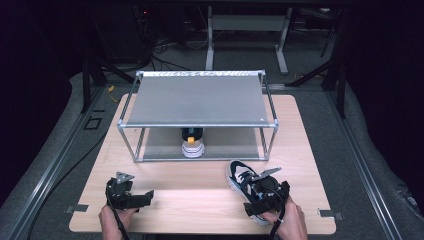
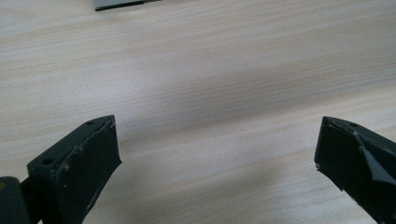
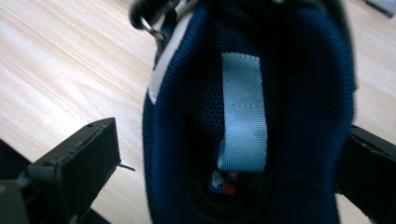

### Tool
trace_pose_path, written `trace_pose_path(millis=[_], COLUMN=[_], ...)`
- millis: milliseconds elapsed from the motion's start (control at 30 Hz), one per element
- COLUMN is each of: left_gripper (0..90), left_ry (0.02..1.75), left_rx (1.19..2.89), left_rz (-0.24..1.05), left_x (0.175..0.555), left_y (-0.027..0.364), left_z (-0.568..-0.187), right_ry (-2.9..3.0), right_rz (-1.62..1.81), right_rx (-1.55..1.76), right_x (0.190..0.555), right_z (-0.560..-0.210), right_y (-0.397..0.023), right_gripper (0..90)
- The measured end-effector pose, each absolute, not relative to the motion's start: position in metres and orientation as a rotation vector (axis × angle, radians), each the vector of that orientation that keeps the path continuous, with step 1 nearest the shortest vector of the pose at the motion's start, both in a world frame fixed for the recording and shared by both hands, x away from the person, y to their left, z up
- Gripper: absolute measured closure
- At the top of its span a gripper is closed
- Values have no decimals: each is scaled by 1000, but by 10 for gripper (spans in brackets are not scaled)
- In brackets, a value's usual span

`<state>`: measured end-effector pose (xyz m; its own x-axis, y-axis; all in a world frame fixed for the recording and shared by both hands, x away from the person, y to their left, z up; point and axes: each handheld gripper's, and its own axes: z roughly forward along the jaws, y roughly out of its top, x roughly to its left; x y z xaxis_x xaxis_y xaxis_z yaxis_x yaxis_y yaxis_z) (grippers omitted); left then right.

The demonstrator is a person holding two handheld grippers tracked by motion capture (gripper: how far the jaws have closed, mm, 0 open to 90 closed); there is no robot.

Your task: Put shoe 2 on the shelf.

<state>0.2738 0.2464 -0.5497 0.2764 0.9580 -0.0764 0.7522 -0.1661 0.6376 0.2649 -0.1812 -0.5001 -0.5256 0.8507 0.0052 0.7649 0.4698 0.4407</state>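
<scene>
Down at the near edge of the wooden counter, a person is holding a gripper in each hand. The left gripper is hovering just over bare wood at the near left, pointing toward the right, and its fingers are spread wide apart with nothing between them but the pale grain of the board.

Over at the near right, the right gripper is sitting at the heel end of a dark blue sneaker with a white sole, which is lying on the counter with its toe pointing away and slightly left. From the right gripper view, the fingers are straddling the sneaker's collar, one on each side; the left one is standing a little off the blue fabric, while the right one is sitting against or very near it, so the fingers are parted and not yet clenched on the shoe. A light blue pull tab is hanging down inside the opening, and a metal lace ring is showing near the tongue.

Farther back, in the middle of the counter, a two-level metal rack is standing. A second sneaker, white-soled with a yellow and black heel, is sitting on the lower shelf, heel toward the person.
</scene>
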Motion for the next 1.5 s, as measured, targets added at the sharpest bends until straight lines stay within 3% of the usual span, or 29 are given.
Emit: trace_pose_path(millis=[200,567,1133,1500], left_gripper=[0,0,0,0], left_ry=[1539,1538,1527,1525], left_rx=[1978,1979,1971,1959], left_rz=[462,459,479,488], left_x=[274,273,271,269], left_y=[245,246,247,249], left_z=[-553,-554,-546,-542], right_ry=[2455,2436,2380,2352], right_rz=[578,673,738,757], right_rx=[1431,1440,1340,1287], right_x=[268,264,253,268], right_z=[-510,-513,-495,-476], right_y=[-184,-189,-191,-180], right_gripper=[149,227,248,245])
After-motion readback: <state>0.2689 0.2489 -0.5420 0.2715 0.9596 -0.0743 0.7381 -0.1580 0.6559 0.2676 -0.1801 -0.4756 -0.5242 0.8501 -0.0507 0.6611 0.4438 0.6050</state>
